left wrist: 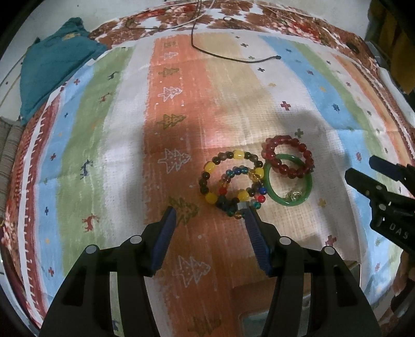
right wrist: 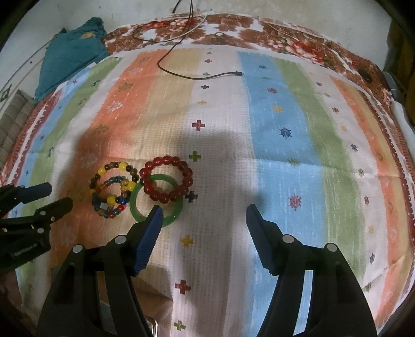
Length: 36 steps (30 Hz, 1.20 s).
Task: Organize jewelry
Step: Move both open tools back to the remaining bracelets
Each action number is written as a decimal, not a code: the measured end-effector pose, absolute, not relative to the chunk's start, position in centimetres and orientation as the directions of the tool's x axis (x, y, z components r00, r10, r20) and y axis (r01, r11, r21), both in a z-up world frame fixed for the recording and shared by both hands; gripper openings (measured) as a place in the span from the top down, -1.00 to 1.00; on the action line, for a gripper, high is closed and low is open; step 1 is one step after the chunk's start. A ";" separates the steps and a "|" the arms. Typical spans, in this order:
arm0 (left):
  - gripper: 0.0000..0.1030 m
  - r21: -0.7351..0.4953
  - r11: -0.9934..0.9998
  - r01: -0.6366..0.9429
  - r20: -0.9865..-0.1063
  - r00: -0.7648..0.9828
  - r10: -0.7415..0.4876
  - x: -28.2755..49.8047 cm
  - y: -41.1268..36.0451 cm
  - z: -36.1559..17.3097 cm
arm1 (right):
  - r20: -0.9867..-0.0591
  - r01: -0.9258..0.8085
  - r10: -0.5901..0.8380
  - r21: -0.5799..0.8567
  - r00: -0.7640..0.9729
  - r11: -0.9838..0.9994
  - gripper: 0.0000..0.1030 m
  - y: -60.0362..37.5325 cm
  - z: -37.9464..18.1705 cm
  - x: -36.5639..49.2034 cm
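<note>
A pile of jewelry lies on the striped cloth (left wrist: 181,77). A red bead bracelet (left wrist: 306,153) overlaps a green bangle (left wrist: 267,178) that has a small ring (left wrist: 294,195) inside it. Left of them lie a yellow-and-dark bead bracelet (left wrist: 210,166) and a multicoloured bead bracelet (left wrist: 234,172). My left gripper (left wrist: 211,213) hangs open just in front of the bead bracelets, with its right finger over their near edge. My right gripper (right wrist: 203,211) is open too, with its left finger over the green bangle (right wrist: 135,199) and nothing between the pads. The red bracelet (right wrist: 181,166) lies beyond it.
A black cable (left wrist: 233,58) runs across the far side of the cloth. A teal cloth bundle (left wrist: 52,70) sits at the far left corner. A floral sheet (left wrist: 285,23) borders the back. The right gripper's fingers (left wrist: 363,184) show at the right of the left wrist view.
</note>
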<state>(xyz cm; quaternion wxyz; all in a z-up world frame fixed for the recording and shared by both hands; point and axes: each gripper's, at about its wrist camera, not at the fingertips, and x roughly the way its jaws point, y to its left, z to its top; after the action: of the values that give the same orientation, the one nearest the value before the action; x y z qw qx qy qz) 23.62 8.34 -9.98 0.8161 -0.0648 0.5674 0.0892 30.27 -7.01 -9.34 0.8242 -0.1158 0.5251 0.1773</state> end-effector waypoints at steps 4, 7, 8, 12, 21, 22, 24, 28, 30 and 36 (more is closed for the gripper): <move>-0.08 0.008 0.977 -0.212 -0.941 0.328 0.079 24.2 8.2 -10.5 | -0.909 -0.408 0.169 -0.002 0.382 0.913 -0.29 -6.9 -9.7 30.9; -0.08 0.015 0.978 -0.209 -0.944 0.319 0.082 24.6 8.3 -10.9 | -0.912 -0.405 0.170 0.004 0.373 0.914 -0.29 -6.7 -10.3 31.5; -0.08 0.014 0.978 -0.206 -0.945 0.318 0.080 24.8 8.4 -11.0 | -0.913 -0.404 0.171 0.007 0.371 0.915 -0.29 -6.7 -10.4 31.7; -0.07 0.009 0.979 -0.204 -0.945 0.319 0.075 25.2 8.5 -11.4 | -0.919 -0.401 0.164 0.008 0.358 0.916 -0.29 -6.6 -11.3 32.5; -0.07 0.001 0.981 -0.196 -0.947 0.315 0.064 26.3 8.7 -12.0 | -0.921 -0.407 0.168 0.011 0.352 0.913 -0.29 -5.8 -12.2 33.7; -0.07 0.001 0.981 -0.194 -0.947 0.314 0.063 26.4 8.7 -12.1 | -0.922 -0.409 0.164 0.007 0.351 0.913 -0.29 -5.7 -12.4 33.8; -0.07 0.005 0.982 -0.188 -0.949 0.310 0.065 26.6 8.6 -12.3 | -0.924 -0.424 0.150 -0.015 0.352 0.905 -0.29 -5.2 -12.7 34.1; 0.02 -0.009 0.982 -0.187 -0.951 0.305 0.049 27.2 8.8 -12.8 | -0.930 -0.434 0.139 -0.025 0.341 0.901 -0.29 -5.0 -13.5 34.5; 0.11 -0.016 0.983 -0.185 -0.951 0.305 0.042 27.4 8.8 -12.9 | -0.932 -0.436 0.136 -0.026 0.336 0.900 -0.29 -4.8 -13.8 34.7; 0.31 -0.033 0.983 -0.180 -0.956 0.294 0.022 28.0 8.8 -13.7 | -0.936 -0.427 0.121 -0.033 0.329 0.904 -0.28 -4.6 -14.5 35.4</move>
<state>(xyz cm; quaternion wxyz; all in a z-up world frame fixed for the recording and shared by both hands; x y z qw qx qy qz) 28.02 8.78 -13.66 0.8016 -0.0667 0.5908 0.0629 35.38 -4.61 -14.48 0.8035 -0.1379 0.5535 0.1704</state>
